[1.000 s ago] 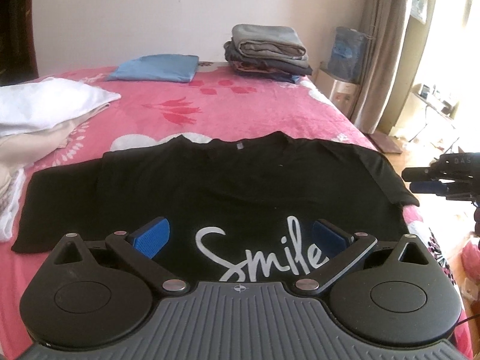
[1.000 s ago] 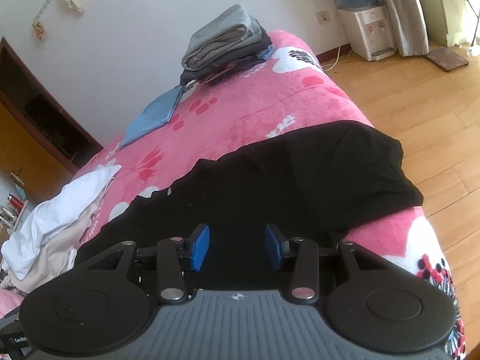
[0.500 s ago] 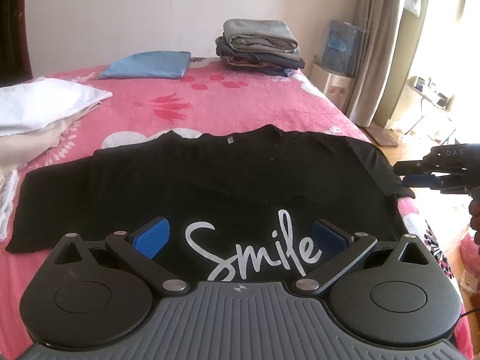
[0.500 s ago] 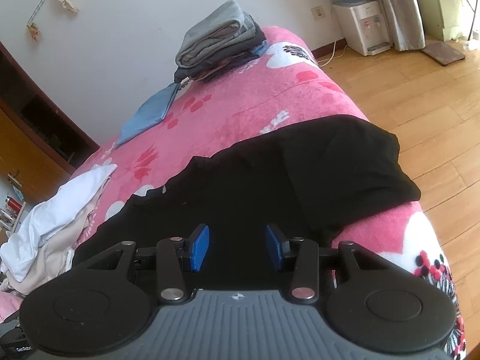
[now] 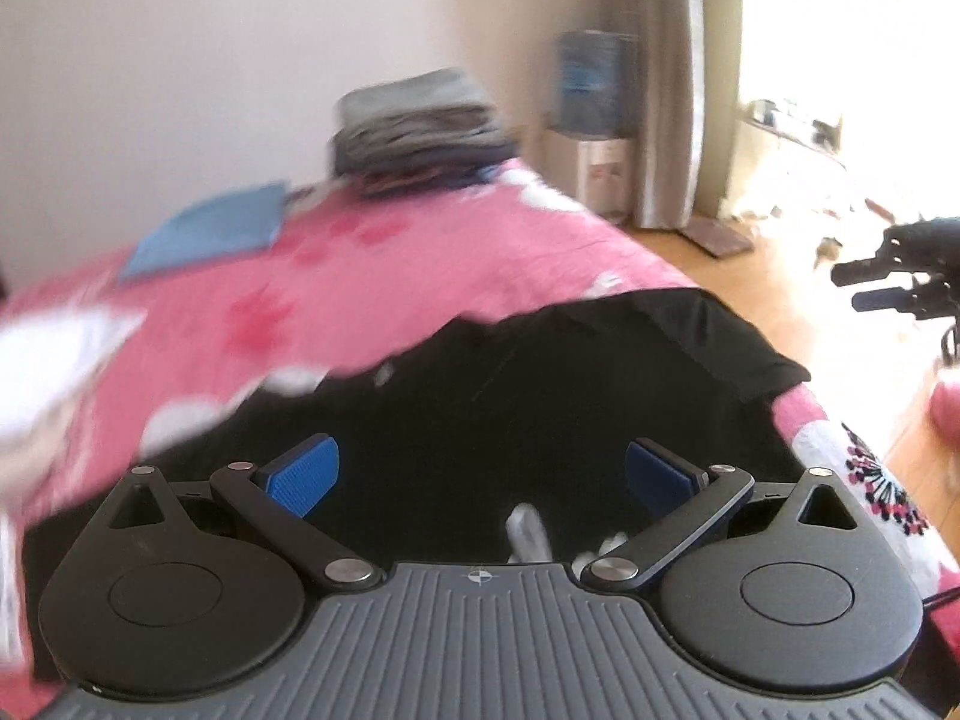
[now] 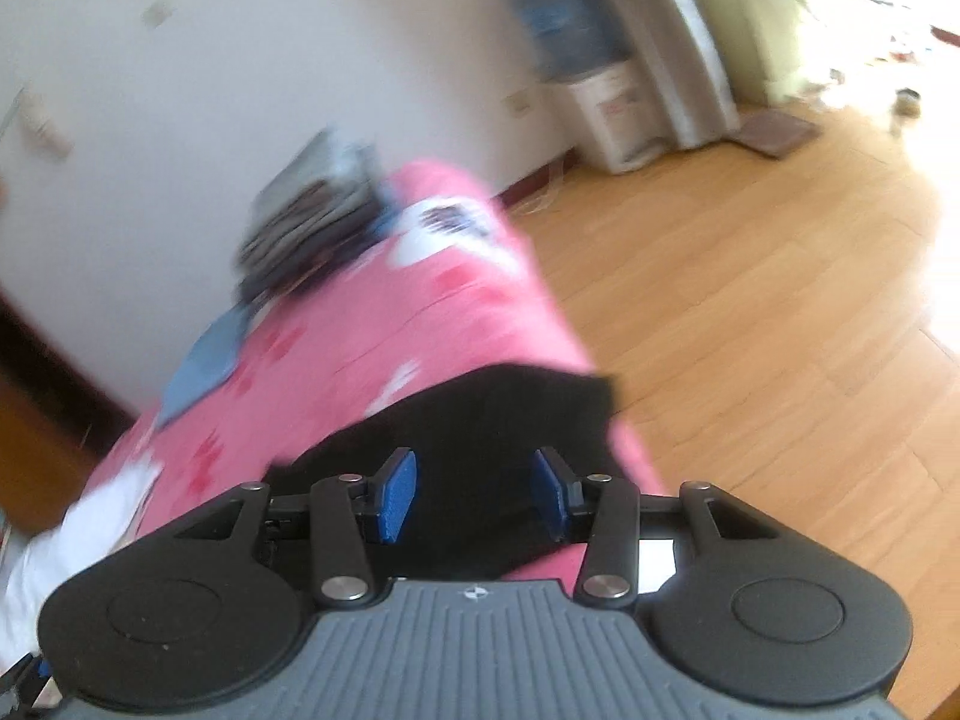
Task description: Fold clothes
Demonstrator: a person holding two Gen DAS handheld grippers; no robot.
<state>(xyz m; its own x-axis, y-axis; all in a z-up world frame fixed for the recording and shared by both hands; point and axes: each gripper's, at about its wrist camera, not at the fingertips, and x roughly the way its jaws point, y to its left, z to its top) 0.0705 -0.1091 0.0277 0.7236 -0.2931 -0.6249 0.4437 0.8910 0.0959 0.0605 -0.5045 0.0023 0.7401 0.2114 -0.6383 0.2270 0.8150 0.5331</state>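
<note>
both views are smeared with motion blur. the black shirt [image 5: 540, 396] lies flat across the near part of the pink bed [image 5: 372, 276], one sleeve reaching the bed's right edge next to the wooden floor [image 6: 750, 312]. the shirt carries white print, but only a scrap of one or two letters shows just above the left gripper's body, too little to read.

the left gripper [image 5: 480, 468] hangs over the shirt with its blue pads spread wide and nothing between them. the right gripper [image 6: 474, 492] hangs over the shirt's sleeve at the bed's right edge; its pads stand partly apart and grip nothing, black cloth showing beneath the gap. it also shows at the right rim of the left view, off the bed and over the floor.

at the far end of the bed sits a stack [image 5: 420, 126] of folded clothes, with a blue folded piece [image 5: 210, 234] left of it. a white heap [image 6: 66, 546] lies at the bed's left side. beyond the bed's far right corner stands a water dispenser [image 6: 594, 114] with a blue bottle; its small red label is unreadable. a curtain [image 5: 666, 84] hangs right of it.
</note>
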